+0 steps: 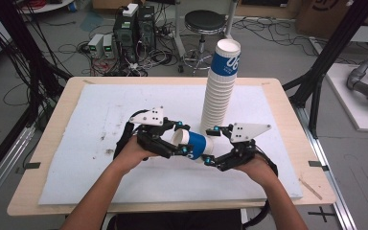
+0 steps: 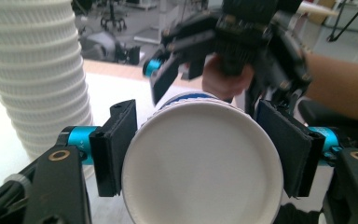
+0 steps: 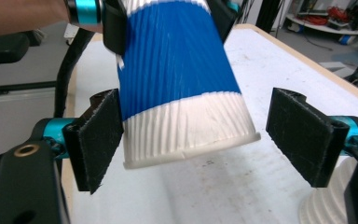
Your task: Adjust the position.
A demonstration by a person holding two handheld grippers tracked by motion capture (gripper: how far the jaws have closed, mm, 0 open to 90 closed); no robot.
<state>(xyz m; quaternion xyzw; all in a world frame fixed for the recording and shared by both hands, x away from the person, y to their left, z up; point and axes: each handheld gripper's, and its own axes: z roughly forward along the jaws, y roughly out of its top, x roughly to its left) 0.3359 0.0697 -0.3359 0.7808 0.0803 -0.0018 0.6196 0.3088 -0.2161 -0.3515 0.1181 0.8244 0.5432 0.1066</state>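
A blue and white ribbed paper cup (image 1: 195,144) lies on its side above the white mat (image 1: 115,110). My left gripper (image 1: 184,139) is shut on its narrow end; in the left gripper view both pads press the sides of the cup (image 2: 200,163), whose white bottom faces the camera. My right gripper (image 1: 212,145) stands open around the wide rim end. In the right gripper view the cup (image 3: 177,84) hangs between the pads; the left pad (image 3: 100,140) is close to it and the right pad (image 3: 303,135) is well apart. A tall stack of cups (image 1: 220,91) stands just behind.
The stack leans slightly, and its base (image 3: 326,205) sits close to my right gripper. The table edge (image 1: 172,207) runs in front of the person's forearms. Beyond the table are a stool (image 1: 205,21), computers (image 1: 134,28) and cables; black frame posts (image 1: 326,72) stand at the right.
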